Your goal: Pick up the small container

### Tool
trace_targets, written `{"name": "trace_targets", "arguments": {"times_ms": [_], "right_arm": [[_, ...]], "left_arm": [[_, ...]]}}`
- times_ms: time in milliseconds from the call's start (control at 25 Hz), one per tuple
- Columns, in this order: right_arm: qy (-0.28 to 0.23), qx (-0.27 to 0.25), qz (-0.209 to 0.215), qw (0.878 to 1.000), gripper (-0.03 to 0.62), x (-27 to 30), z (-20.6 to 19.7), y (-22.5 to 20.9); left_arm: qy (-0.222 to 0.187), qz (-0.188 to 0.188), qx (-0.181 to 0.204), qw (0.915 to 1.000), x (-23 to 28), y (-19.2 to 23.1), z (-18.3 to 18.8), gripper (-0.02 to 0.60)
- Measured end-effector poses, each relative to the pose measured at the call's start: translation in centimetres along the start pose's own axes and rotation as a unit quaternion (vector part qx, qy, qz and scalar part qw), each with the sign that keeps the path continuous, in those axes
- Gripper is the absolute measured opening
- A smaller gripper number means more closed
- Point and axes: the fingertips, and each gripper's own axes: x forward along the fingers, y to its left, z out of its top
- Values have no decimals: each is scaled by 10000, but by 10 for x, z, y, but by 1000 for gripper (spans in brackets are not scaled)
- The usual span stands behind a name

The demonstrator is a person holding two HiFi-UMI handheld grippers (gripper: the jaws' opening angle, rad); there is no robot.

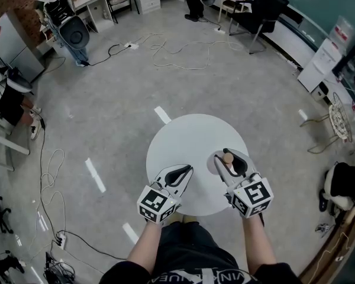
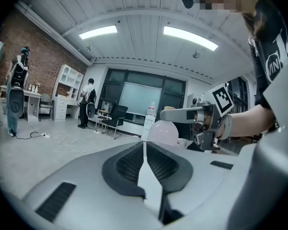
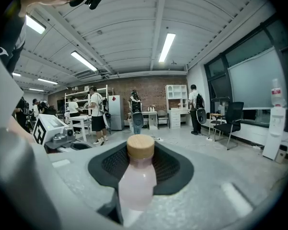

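— so, where's the small pale pink bottle with the round wooden cap [image 3: 137, 176] right now?
— between the jaws of the right gripper [image 1: 229, 154], over the near right part of the round white table [image 1: 189, 138]. that gripper's own view shows the dark ribbed pads [image 3: 173, 166] pinching the bottle from both sides. it lies lengthwise between them, cap pointing out toward the fingertips.
— is it off the table?
— can't tell for sure, since no view shows the gap under it. i'd judge the pick is at the lift, or just into it.
— and the left gripper [image 1: 186, 169]?
— beside the other one, over the near left of the table. its claw is pressed together with nothing in it, and it's apart from the bottle.
— how should the lift go, then?
— an even squeeze and a slow, straight rise. the body looks smooth and rounded, so it could slide along the pads or swivel if the wrist twists. i'd hold the jaws level rather than tip them, because the cap end hangs free.
— does the left one help?
— no need, i think. best to hold it clear so it doesn't knock the bottle.
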Motion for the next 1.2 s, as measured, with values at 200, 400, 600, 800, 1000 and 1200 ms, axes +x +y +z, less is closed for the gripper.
{"name": "trace_targets", "arguments": {"times_ms": [200, 400, 600, 800, 1000, 1200], "right_arm": [[2, -72, 25, 10000, 132, 2, 8, 7], [-39, -141, 36, 9999, 132, 5, 19, 13], [-69, -197, 62, 9998, 132, 3, 33, 15], [-131, -231, 67, 9996, 132, 1, 44, 16], [-157, -267, 77, 9995, 132, 0, 53, 17], [-223, -283, 94, 9993, 132, -1, 62, 17]], "left_arm": [[-55, 1, 42, 10000, -7, 4, 8, 25], [-142, -5, 104, 9998, -14, 8, 17, 25], [-214, -29, 186, 9996, -14, 6, 29, 25], [-276, -67, 260, 9993, -14, 3, 37, 25], [-349, -52, 323, 9989, -17, 2, 49, 25], [-411, 30, 436, 9982, -19, 5, 64, 25]]}}
